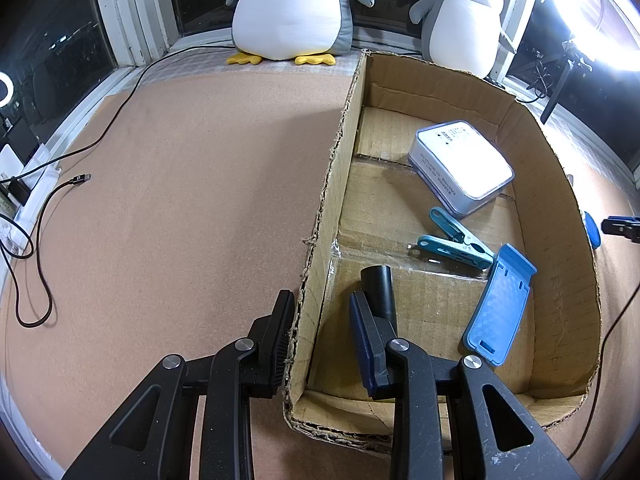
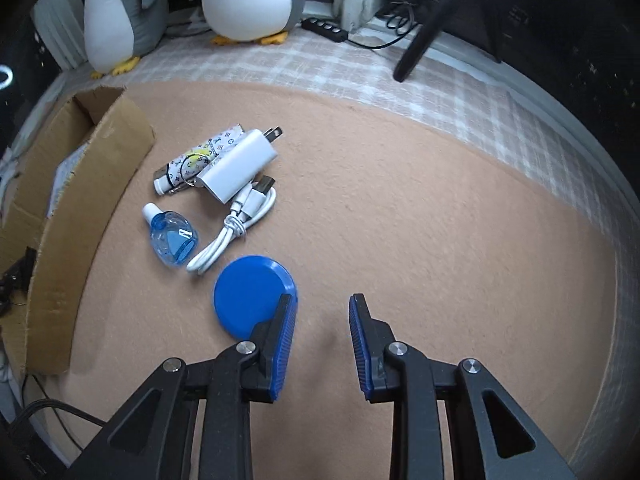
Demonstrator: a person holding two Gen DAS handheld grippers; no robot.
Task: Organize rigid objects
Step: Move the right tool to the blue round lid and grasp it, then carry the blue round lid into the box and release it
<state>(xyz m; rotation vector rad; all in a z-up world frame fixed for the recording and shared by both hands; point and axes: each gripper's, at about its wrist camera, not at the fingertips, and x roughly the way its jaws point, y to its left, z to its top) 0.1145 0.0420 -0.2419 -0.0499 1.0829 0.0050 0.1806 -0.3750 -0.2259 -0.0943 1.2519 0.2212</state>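
Left wrist view: the cardboard box [image 1: 552,184] sits on the tan surface [image 1: 180,200] and already holds 4 items. These are a white tin [image 1: 460,166] toward the far end, a teal clothespin [image 1: 454,244] in the middle, a blue plastic stand [image 1: 500,306] near the right wall, and a black tube [image 1: 378,290] by the near left corner. The left gripper [image 1: 322,328] has its fingers spread, straddling the box's left wall: 1 finger [image 1: 280,336] lies outside it and the other inside, just in front of the black tube. Nothing is pinched between them. The surface to the left of the box carries only a black cable [image 1: 40,216]. 2 plush penguins [image 1: 292,8] stand behind.

Right wrist view: 5 items lie on the surface to the right of the box. They are a white charger [image 2: 240,170], a patterned tube [image 2: 196,160] touching it, a white coiled cable [image 2: 236,224], a small clear blue bottle [image 2: 174,242], and a blue disc [image 2: 250,294]. The right gripper [image 2: 322,334] has its fingers spread and empty, and its left finger overlaps the edge of the blue disc in this view; whether they touch cannot be told.

Judged from both views, the sorting is roughly half done, with 4 items boxed and 5 outside. The blue disc, being nearest the right gripper, looks the likeliest next pick.
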